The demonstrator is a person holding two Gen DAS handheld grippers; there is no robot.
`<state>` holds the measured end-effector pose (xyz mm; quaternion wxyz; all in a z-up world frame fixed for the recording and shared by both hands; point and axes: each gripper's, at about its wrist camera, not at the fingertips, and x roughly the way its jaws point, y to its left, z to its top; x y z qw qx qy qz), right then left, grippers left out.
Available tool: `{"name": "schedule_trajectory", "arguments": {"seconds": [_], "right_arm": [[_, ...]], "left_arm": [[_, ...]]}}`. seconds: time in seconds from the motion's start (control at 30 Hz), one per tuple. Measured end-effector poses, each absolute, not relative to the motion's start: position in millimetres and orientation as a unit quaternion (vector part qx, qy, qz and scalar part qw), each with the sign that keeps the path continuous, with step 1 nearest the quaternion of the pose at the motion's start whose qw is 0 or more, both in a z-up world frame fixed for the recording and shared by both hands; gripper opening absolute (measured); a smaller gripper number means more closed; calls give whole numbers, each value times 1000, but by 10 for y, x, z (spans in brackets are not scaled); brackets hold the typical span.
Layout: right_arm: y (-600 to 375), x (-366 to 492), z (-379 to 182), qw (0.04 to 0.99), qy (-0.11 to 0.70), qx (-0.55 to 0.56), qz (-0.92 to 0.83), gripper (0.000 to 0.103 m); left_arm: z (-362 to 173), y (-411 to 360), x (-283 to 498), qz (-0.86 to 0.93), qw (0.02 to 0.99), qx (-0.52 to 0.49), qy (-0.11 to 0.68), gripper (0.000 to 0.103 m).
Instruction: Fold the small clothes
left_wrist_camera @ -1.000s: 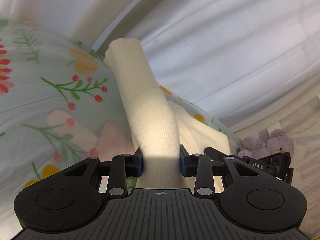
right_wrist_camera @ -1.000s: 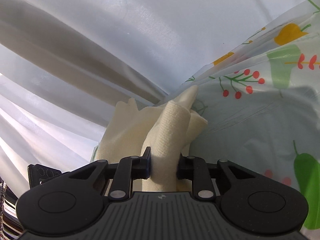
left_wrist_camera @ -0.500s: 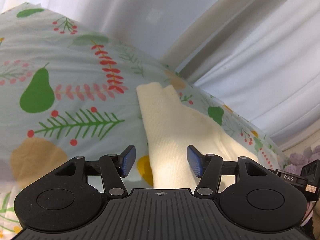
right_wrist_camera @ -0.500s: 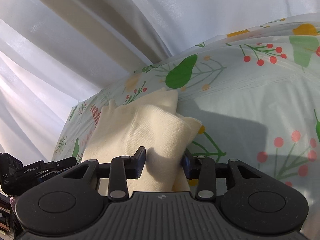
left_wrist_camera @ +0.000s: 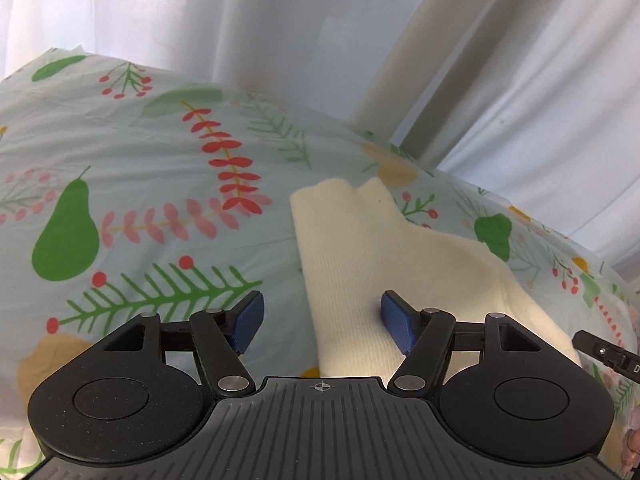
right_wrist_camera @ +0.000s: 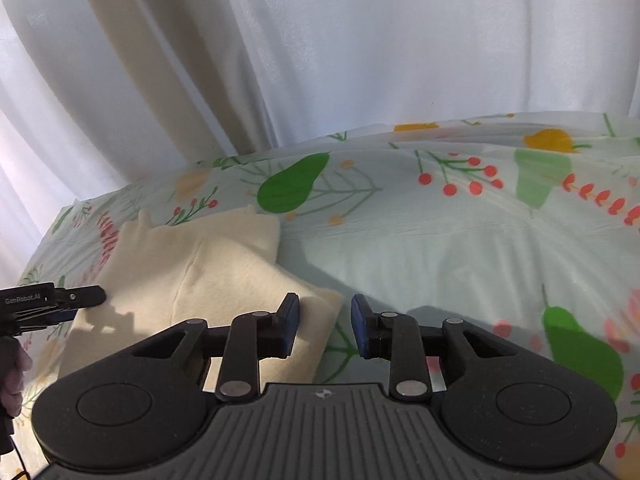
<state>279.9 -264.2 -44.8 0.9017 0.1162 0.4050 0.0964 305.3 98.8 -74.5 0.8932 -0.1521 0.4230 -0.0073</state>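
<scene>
Item: left gripper [left_wrist_camera: 322, 322]. Jaws apart and opening; the near end of the cream garment [left_wrist_camera: 384, 264] lay between the blue pads, neither pad pressing it. Judged a let-go after setting the cloth down.

Item: right gripper [right_wrist_camera: 325, 326]. Jaws apart with a narrow gap, closing; only the garment's [right_wrist_camera: 208, 280] near right corner showed in the gap, unpinched, the left pad against the cloth edge. Judged a let-go as well, the corner left to lie.

Item: cream garment. Knit, doubled over, flat on the printed bedspread [left_wrist_camera: 120, 200], two small points at its far edge. Position: near the bed's far edge, close under the white curtain [right_wrist_camera: 360, 40]. Laid flat, presumably so the fold would keep.

Item: person's hand [right_wrist_camera: 14, 380], seen in the right view at the left border, carrying the left tool.

Changes from the earlier frames: a second before, each gripper clamped a bunch of the cloth and held it raised off the bed; half a second before, the cloth was already down, the left pads parted, the right pads still close about the fold. Both views now looked down onto the bed rather than at the curtain
</scene>
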Motion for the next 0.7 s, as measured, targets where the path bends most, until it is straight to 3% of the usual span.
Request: {"name": "schedule_trajectory", "arguments": {"seconds": [0.1, 0.3, 0.4, 0.5, 0.57, 0.7], "right_arm": [[-2451, 2813, -254, 920, 361, 86, 123, 28], [-1582, 3074, -322, 905, 360, -28, 226, 26], [-1342, 3230, -566, 904, 366, -85, 205, 24], [-1401, 3279, -647, 922, 340, -70, 175, 26], [-1491, 3296, -690, 928, 337, -49, 152, 39], [-1637, 3331, -710, 930, 345, -6, 126, 50]], "left_arm": [[-663, 872, 3129, -9, 907, -129, 401, 70], [-898, 575, 3417, 12, 905, -97, 415, 71], [-1002, 595, 3446, 24, 908, -103, 406, 79], [-1042, 603, 3436, 25, 916, -94, 388, 84], [-1062, 572, 3434, 26, 920, -83, 381, 87], [-1026, 583, 3415, 32, 915, -87, 393, 88]]}}
